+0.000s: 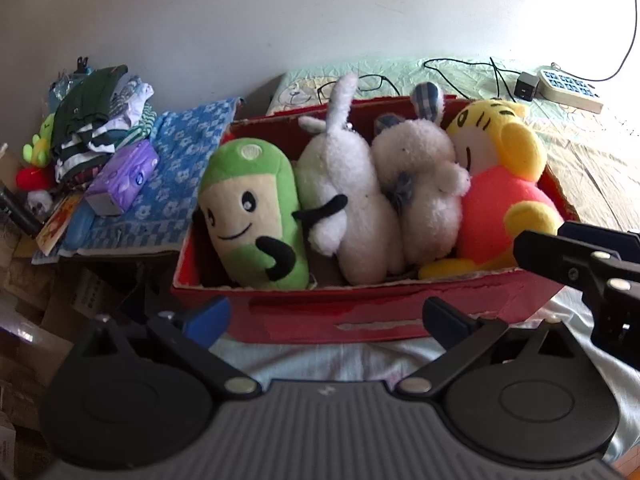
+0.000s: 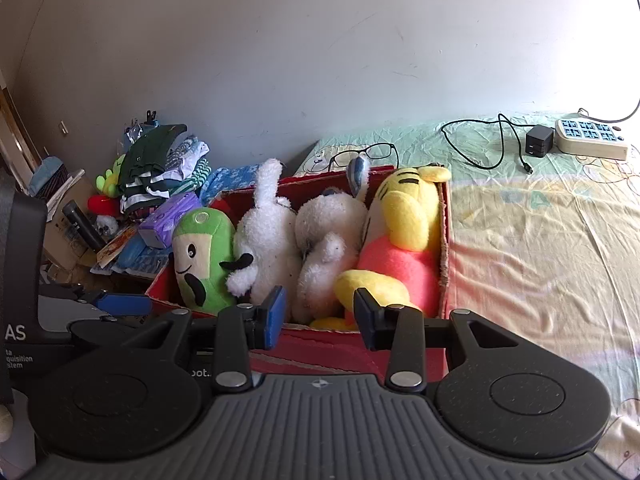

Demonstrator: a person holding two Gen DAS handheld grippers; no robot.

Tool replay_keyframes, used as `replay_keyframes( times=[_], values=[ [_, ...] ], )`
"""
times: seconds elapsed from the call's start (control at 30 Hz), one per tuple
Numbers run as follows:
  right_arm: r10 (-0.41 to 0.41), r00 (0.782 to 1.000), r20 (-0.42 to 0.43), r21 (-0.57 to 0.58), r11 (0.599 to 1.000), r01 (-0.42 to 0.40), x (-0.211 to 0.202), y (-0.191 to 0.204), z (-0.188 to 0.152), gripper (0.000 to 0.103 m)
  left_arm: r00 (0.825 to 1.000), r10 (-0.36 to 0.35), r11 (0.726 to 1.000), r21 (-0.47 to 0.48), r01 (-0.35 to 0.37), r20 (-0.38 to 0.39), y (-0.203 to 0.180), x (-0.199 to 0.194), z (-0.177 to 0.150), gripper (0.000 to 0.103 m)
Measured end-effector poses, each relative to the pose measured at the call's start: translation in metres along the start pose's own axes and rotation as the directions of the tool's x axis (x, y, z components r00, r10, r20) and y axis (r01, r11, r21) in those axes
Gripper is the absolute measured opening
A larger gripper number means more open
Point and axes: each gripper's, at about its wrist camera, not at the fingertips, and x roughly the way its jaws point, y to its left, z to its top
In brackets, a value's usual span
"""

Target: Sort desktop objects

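A red cardboard box [image 1: 380, 312] [image 2: 446, 240] stands on the bed and holds several plush toys side by side: a green smiling one [image 1: 252, 212] [image 2: 204, 256], a white rabbit [image 1: 344, 184] [image 2: 268, 232], a white fluffy one [image 1: 420, 184] [image 2: 324, 240], and a yellow and pink tiger [image 1: 504, 192] [image 2: 400, 240]. My left gripper [image 1: 326, 318] is open and empty, just in front of the box's near wall. My right gripper [image 2: 320, 316] is open and empty at the box's near edge; it also shows in the left wrist view [image 1: 580, 256] at the box's right corner.
A pile of clothes [image 1: 100, 128] [image 2: 160, 168], a purple tissue pack [image 1: 124, 178] [image 2: 168, 220] and a blue patterned towel [image 1: 176, 184] lie left of the box. Glasses [image 2: 364, 156], a black charger with cable [image 2: 538, 140] and a power strip [image 2: 592, 138] lie on the sheet behind.
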Motion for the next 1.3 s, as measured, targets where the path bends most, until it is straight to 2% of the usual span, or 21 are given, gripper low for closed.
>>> replay_keyframes(
  times=[0.23,0.5,0.57,0.7,0.83,1.03,1.2,1.3],
  values=[
    [0.014,0.999,-0.034,0.005,1.000,-0.014,-0.019,-0.034,-0.008,0.042,0.999,0.005,1.000,-0.017,-0.006,-0.052,-0.044,-0.006,-0.010,0.102],
    [-0.014,0.998,-0.066,0.006,1.000,0.015,-0.037,-0.073,-0.018,0.043,0.994,-0.040,0.999,-0.023,0.038,-0.101,-0.094,-0.004,-0.015,0.102],
    [-0.033,0.997,-0.073,0.016,0.999,0.035,-0.041,-0.084,-0.021,0.044,0.992,-0.050,0.999,-0.019,0.048,-0.113,-0.106,-0.001,-0.015,0.102],
    [-0.103,0.990,-0.100,0.054,0.993,0.109,-0.047,-0.108,-0.027,0.053,0.987,-0.072,0.997,-0.012,0.071,-0.142,-0.128,0.007,-0.018,0.102],
    [-0.151,0.981,-0.120,0.094,0.982,0.163,-0.051,-0.130,-0.031,0.053,0.979,-0.110,0.994,0.000,0.112,-0.172,-0.149,0.014,-0.020,0.101],
    [-0.222,0.961,-0.163,0.122,0.962,0.242,-0.053,-0.152,-0.036,0.055,0.979,-0.111,0.993,0.019,0.116,-0.174,-0.170,0.020,-0.018,0.101],
    [-0.294,0.934,-0.205,0.106,0.942,0.320,-0.047,-0.159,-0.035,0.068,0.975,-0.111,0.992,0.034,0.120,-0.193,-0.179,0.026,-0.018,0.101],
    [-0.309,0.927,-0.215,0.104,0.936,0.336,-0.045,-0.162,-0.034,0.073,0.973,-0.113,0.992,0.040,0.123,-0.200,-0.181,0.027,-0.018,0.101]
  ],
)
